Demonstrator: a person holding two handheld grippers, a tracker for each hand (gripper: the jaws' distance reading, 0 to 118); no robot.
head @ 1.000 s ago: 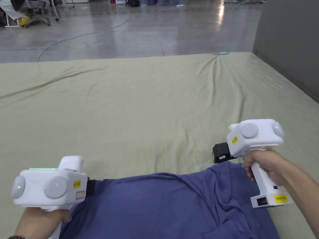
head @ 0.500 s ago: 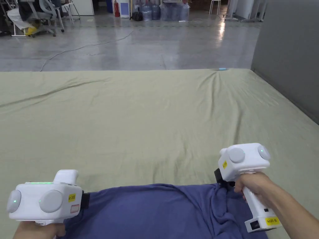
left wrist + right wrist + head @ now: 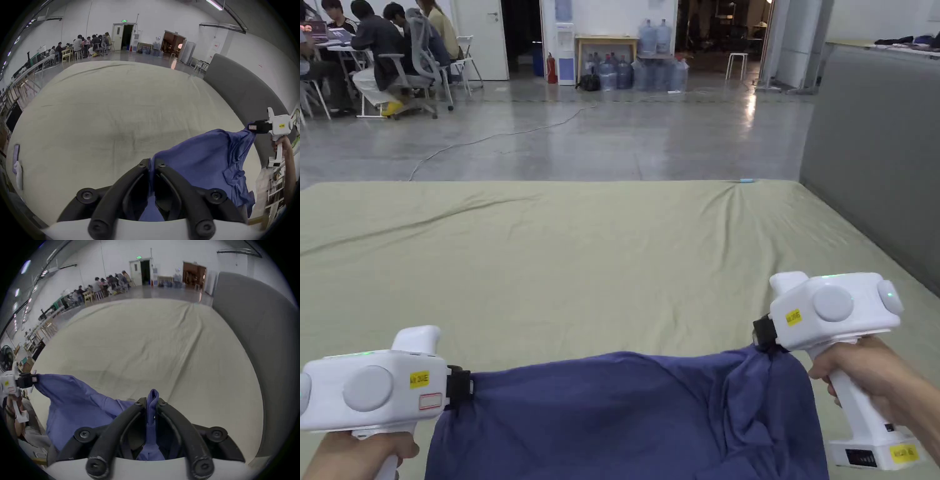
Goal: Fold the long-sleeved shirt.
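A blue long-sleeved shirt [image 3: 625, 419] hangs stretched between my two grippers above the near edge of the olive-covered table [image 3: 600, 250]. My left gripper [image 3: 464, 387] is shut on its left corner; in the left gripper view the cloth [image 3: 191, 164] is pinched between the black jaws [image 3: 151, 162]. My right gripper [image 3: 764, 332] is shut on the right corner, where the fabric bunches into folds; in the right gripper view a ribbed edge [image 3: 152, 400] sticks up between the jaws. The shirt's lower part drops out of sight below the head view.
A grey partition wall [image 3: 875, 156] runs along the table's right side. A small blue object [image 3: 747, 180] lies at the table's far right corner. Several people [image 3: 381, 44] sit at desks far off at the left, water bottles [image 3: 650, 62] by the back wall.
Both grippers have lifted the shirt off the table and drawn its top edge taut between them. The right gripper rose and moved right. The head camera tilted up.
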